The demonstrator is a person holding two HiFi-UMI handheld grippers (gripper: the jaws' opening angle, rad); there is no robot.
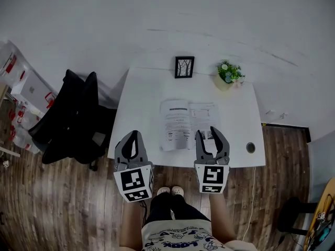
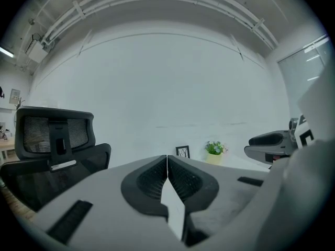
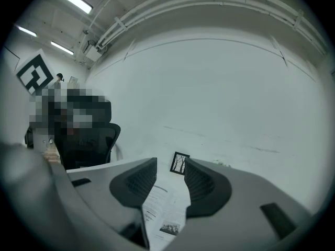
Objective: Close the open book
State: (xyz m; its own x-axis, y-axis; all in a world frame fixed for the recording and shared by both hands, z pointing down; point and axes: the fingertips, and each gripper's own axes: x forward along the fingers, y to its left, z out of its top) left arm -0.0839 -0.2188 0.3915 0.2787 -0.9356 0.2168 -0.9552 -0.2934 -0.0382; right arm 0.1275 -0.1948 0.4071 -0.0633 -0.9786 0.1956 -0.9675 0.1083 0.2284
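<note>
An open book (image 1: 187, 123) with printed pages lies flat in the middle of the white table (image 1: 141, 95); in the right gripper view the open book (image 3: 162, 210) shows through the jaw gap. My right gripper (image 1: 211, 134) hovers over the book's near right corner, open, nothing between its fingers. My left gripper (image 1: 131, 139) hangs at the table's near left edge, left of the book, its jaws shut together on nothing. In the left gripper view the left gripper (image 2: 167, 163) has its pads meeting, and the right gripper's jaws (image 2: 271, 143) show at the right.
A small black picture frame (image 1: 184, 67) and a potted plant (image 1: 229, 73) stand at the table's far edge by the white wall. A black office chair (image 1: 73, 119) sits left of the table. A round cable hole (image 1: 250, 147) is near the front right corner.
</note>
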